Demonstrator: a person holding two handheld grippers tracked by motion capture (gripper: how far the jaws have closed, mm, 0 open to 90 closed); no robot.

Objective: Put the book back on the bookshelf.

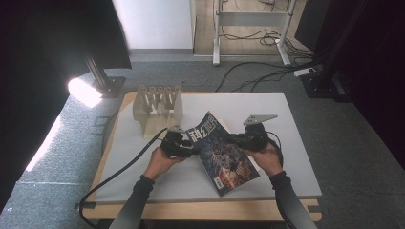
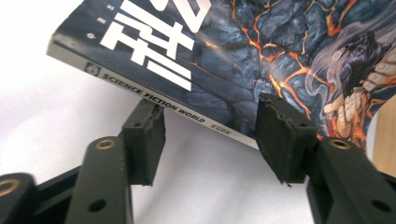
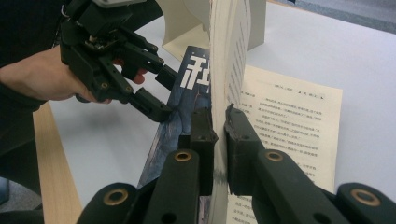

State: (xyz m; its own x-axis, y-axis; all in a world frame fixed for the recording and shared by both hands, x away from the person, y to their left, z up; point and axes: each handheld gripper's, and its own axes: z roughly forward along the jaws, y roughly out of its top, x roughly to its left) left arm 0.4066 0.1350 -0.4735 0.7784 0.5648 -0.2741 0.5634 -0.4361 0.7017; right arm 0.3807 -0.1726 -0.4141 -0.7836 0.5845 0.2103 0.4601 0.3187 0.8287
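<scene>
Right gripper point(image 3: 219, 135) pinches raised magazine point(image 1: 222, 150) pages; left gripper point(image 2: 210, 135) gapes wide at spine.

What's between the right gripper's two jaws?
A stack of the magazine's pages, edge-on, pinched by the right gripper, as the right gripper view shows.

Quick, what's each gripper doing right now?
Left gripper: open, jaws astride the magazine spine.
Right gripper: shut on the magazine pages.
</scene>
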